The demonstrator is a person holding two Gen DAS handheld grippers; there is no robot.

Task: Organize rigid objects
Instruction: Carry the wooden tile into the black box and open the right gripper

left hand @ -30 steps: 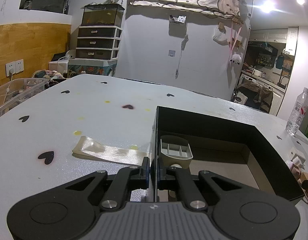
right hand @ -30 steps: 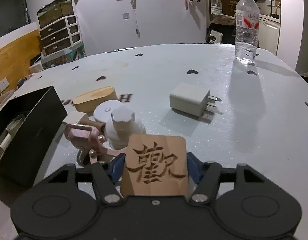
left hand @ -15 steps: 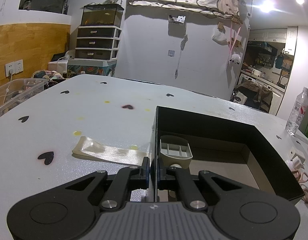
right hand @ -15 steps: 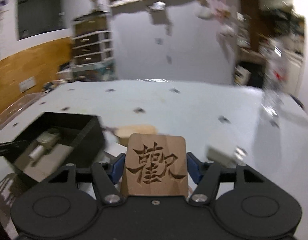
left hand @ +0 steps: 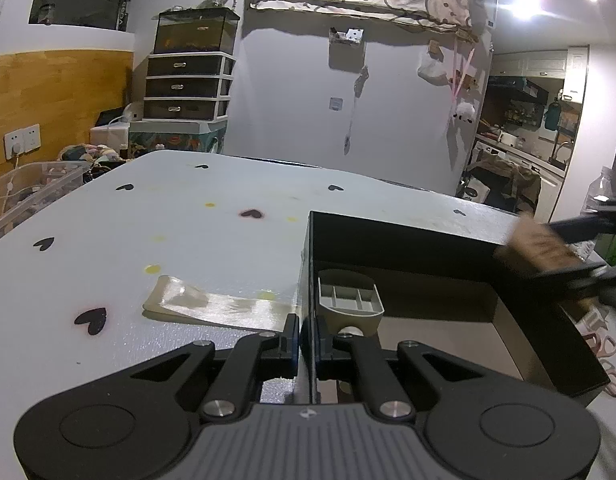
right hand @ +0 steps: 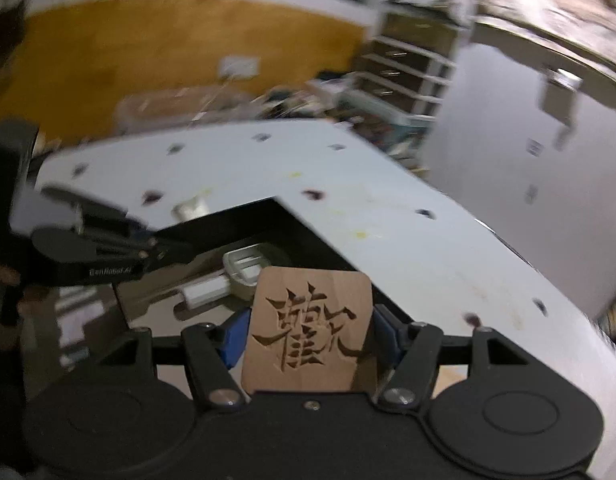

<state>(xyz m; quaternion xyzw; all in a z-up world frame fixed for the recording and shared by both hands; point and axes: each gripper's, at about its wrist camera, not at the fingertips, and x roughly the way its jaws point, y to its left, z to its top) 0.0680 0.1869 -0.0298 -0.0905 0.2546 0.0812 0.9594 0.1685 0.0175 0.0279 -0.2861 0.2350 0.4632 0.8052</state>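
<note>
Wooden block (right hand: 310, 326): carved face up, lower edge hidden, clamped in right gripper (right hand: 310, 332) over black box (left hand: 428, 248). Surroundings motion-blurred. Left gripper (left hand: 306, 336) pinches the box's nine-o'clock wall.

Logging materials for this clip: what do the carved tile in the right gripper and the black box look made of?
Carved tile: apparently unfinished light wood, with faint grain and a dark engraved character. Black box: probably matte cardboard, with thin straight walls and a tan lining.

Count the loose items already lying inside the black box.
2: a grey ribbed plastic scoop by the black box's left wall, and a white bar-shaped piece beside it. The wooden block may hide more.
</note>
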